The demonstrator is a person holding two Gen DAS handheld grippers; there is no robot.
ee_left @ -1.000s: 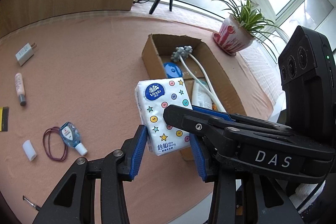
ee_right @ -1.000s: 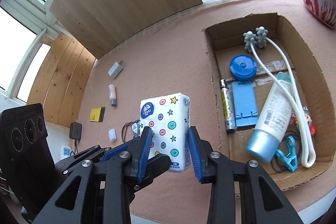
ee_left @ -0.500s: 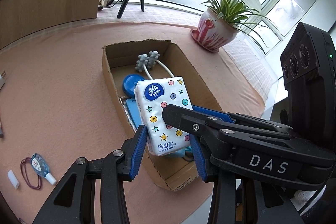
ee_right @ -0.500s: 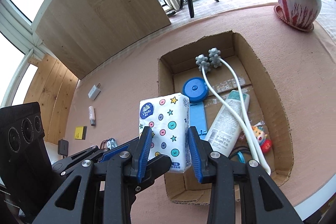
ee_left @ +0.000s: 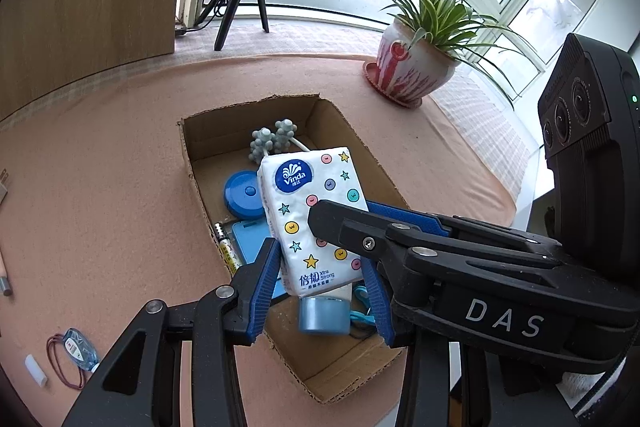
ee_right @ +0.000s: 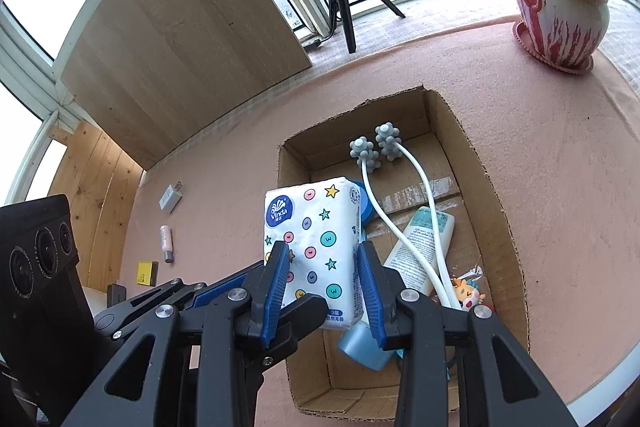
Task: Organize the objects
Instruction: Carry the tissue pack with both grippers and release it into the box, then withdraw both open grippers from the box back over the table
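White plastic printed with coloured dots and stars wraps the soft tissue pack (ee_left: pixel 316 219), and both claws grip it together: the left claw (ee_left: pixel 320 281) has its blue pads pressed on the pack's lower sides, and the right claw (ee_right: pixel 322 291) clamps it the same way from the other hand. The pack hangs upright in the air over the open brown cardboard box (ee_right: pixel 496 195) that sits on the pink cloth-covered bench (ee_left: pixel 100 167).

Inside the box lie a round blue lidded case (ee_left: pixel 240 195), a white tube with a pale blue cap (ee_right: pixel 420 247), a white two-stemmed massager with knobbly grey heads (ee_right: pixel 376 151), a flat blue holder (ee_left: pixel 250 239) and a battery (ee_left: pixel 226 249). Out on the bench a white charger plug (ee_right: pixel 170 197), a small pink stick (ee_right: pixel 166 243) and a yellow block (ee_right: pixel 146 273) are not yet packed.

Judging by this, the step in hand is carrying the pack into the box. The next move calls for lowering it toward a free patch of the floor, probably laid flat, with both claws letting go together so it does not tip onto the tube.
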